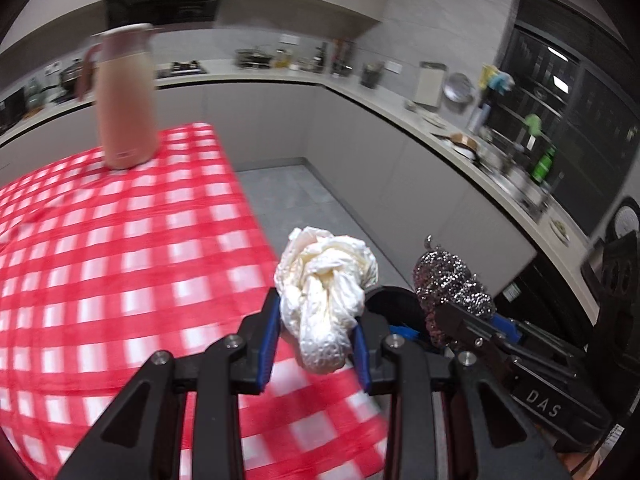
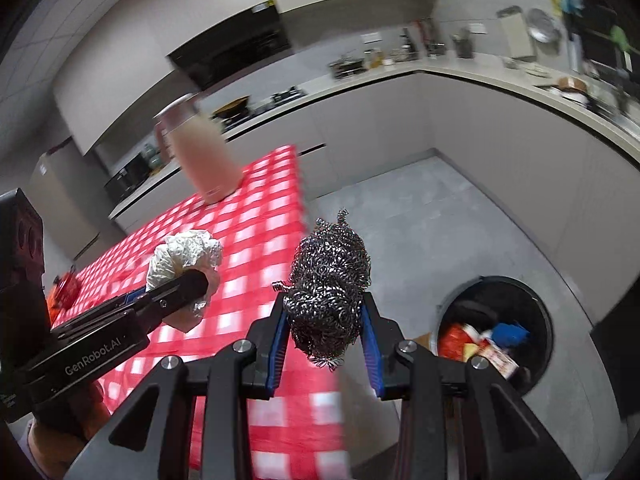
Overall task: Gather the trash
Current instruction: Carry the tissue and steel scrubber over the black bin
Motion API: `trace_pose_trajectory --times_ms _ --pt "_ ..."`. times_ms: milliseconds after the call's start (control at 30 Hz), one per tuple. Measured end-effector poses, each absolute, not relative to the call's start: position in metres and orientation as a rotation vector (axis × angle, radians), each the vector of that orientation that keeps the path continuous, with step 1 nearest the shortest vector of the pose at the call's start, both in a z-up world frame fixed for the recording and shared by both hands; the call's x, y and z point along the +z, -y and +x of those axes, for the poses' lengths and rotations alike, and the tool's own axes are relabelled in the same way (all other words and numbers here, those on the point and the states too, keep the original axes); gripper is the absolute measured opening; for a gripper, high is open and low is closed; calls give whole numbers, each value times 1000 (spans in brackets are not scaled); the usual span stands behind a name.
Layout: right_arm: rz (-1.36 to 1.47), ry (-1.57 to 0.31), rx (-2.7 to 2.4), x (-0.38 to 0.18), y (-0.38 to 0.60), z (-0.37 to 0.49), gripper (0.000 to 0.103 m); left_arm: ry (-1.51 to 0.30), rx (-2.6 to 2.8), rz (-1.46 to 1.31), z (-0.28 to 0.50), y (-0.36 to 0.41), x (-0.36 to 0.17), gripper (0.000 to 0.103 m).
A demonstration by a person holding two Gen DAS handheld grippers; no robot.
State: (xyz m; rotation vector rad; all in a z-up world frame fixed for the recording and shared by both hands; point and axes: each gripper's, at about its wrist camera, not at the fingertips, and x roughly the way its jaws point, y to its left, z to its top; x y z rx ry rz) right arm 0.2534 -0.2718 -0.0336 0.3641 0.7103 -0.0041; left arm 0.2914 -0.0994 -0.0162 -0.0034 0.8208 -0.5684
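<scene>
My left gripper (image 1: 318,316) is shut on a crumpled white paper towel (image 1: 326,280), held above the right edge of the red-checked table (image 1: 120,240). My right gripper (image 2: 326,320) is shut on a steel wool scrubber (image 2: 330,276), held just past the table edge. Each gripper shows in the other's view: the scrubber (image 1: 452,280) at the right, the paper towel (image 2: 184,264) at the left. A black round trash bin (image 2: 496,328) stands on the floor at the lower right, holding red, yellow and blue rubbish. Its rim (image 1: 396,304) peeks out behind the left fingers.
A pink thermos jug (image 1: 124,96) stands at the table's far end, also in the right wrist view (image 2: 204,152). A small red item (image 2: 66,284) lies on the table at the left. Kitchen counters with dishes and utensils run along the walls (image 1: 400,108). Grey tiled floor (image 2: 440,220) lies between table and counters.
</scene>
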Motion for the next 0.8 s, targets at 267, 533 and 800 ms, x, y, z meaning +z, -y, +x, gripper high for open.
trace_pose_trajectory --times_ms 267,533,800 --pt "427 -704 -153 -44 333 216 36 -859 -705 49 282 165 -25 34" --pt "477 -723 -279 -64 391 188 36 -915 -769 94 276 220 -44 34" --pt "518 -765 -318 -95 441 187 36 -972 -775 137 273 262 -70 34"
